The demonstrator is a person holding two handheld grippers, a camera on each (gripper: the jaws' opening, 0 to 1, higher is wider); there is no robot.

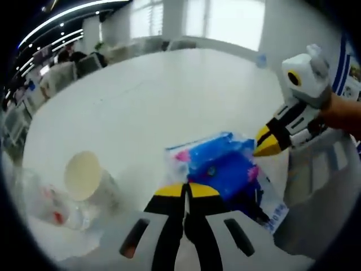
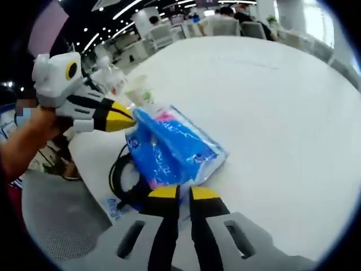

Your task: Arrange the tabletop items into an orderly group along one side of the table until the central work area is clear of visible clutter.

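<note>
Left gripper view looks across a round white table point(image 1: 169, 90) at a blue plastic pack point(image 1: 223, 166) with pink patches, lying near the table's edge. A black cable point(image 1: 251, 209) lies under or just beside the pack, on a clear wrapper with blue print. The left gripper point(image 1: 186, 189) rises from the bottom of this view, its two yellow-tipped jaws pressed together with no gap, their tips right at the near edge of the pack. Whether they pinch the pack's wrapper cannot be told. To the left stands a pale paper cup point(image 1: 84, 178), tipped so its mouth faces the camera, with clear crumpled plastic point(image 1: 48, 209) beside it. From the right, the other gripper enters, held in a person's hand point(image 1: 341, 113), its yellow tips touching the pack's far corner.

Right gripper view shows the same pack point(image 2: 169, 149) from the opposite side, with the cable point(image 2: 121, 178) looped beside it at the table's edge point(image 2: 271, 113). The right gripper point(image 2: 177, 195) has its jaws nearly closed, a thin dark slit between them, tips at the pack's edge; a grip on it cannot be confirmed. The left gripper comes in from the left, held by a hand point(image 2: 39, 127), tips closed against the pack. Beyond it sit the cup point(image 2: 138, 87) and plastic point(image 2: 110, 76). Chairs and people fill the far background.
</note>
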